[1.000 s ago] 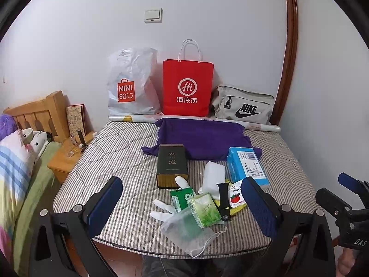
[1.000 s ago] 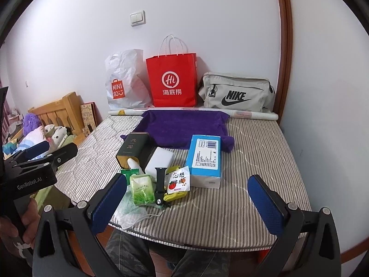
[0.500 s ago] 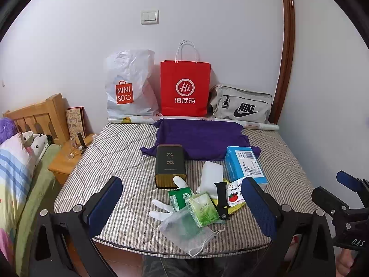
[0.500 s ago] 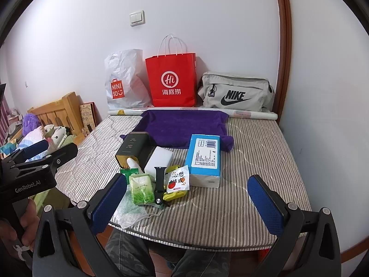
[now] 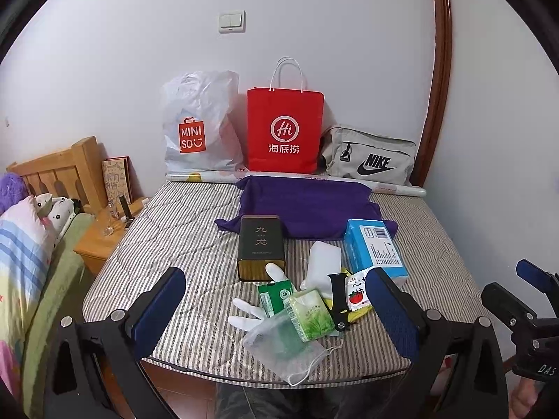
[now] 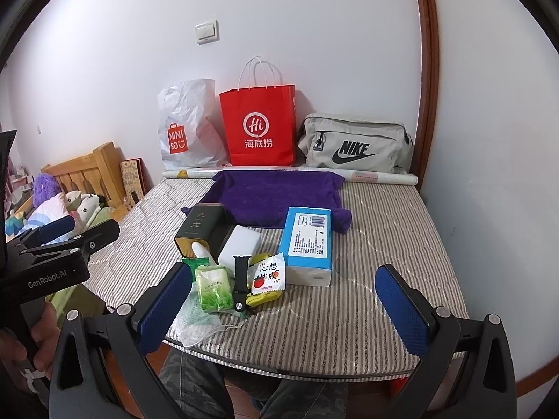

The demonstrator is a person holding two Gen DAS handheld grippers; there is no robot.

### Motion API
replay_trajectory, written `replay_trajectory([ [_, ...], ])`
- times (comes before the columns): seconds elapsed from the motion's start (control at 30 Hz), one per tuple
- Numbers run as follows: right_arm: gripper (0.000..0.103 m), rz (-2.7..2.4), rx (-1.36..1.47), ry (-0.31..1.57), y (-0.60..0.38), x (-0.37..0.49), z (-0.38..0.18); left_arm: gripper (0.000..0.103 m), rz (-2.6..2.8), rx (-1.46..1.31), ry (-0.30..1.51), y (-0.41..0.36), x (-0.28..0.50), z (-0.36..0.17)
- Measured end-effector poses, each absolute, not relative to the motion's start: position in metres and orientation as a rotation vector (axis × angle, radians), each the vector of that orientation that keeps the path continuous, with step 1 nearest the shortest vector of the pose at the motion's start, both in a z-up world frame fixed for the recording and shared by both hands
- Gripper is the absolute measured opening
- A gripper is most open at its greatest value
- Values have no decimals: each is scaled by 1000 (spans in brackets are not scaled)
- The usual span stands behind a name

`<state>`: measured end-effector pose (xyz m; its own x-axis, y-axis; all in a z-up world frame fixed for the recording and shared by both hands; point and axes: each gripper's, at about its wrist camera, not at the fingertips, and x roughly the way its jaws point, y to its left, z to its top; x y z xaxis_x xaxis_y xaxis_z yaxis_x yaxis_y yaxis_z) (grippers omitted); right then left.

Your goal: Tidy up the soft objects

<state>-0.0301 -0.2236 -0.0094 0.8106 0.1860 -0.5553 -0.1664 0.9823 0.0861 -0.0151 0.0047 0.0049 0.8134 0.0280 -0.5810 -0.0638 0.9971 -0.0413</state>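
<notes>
A pile of small items lies at the near edge of the striped mattress (image 5: 167, 237): a white glove (image 5: 246, 309), a green tissue pack (image 5: 311, 317), a clear mesh pouch (image 5: 279, 345), a black watch strap (image 5: 338, 295), a tomato snack packet (image 6: 267, 276) and a yellow sock (image 6: 260, 298). Behind them a purple cloth (image 5: 307, 206) is spread flat. My left gripper (image 5: 276, 314) hangs open over the near edge, short of the pile. To the right of the pile, my right gripper (image 6: 283, 310) is open too and holds nothing.
A dark tea tin (image 5: 260, 248), a white block (image 6: 241, 249) and a blue box (image 6: 309, 241) lie by the pile. A white Miniso bag (image 5: 199, 129), a red paper bag (image 5: 284, 132) and a grey Nike bag (image 5: 370, 157) stand against the wall. A wooden nightstand (image 5: 101, 241) is left.
Both views have drifted only slightly. Nothing on the bed has moved, and both grippers stay open.
</notes>
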Motion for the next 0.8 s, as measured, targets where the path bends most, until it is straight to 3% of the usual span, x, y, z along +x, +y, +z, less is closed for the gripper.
replay_trajectory([
  [0.8, 103, 187, 49, 594, -228, -32, -9, 103, 43, -56, 616, 3, -16, 6],
])
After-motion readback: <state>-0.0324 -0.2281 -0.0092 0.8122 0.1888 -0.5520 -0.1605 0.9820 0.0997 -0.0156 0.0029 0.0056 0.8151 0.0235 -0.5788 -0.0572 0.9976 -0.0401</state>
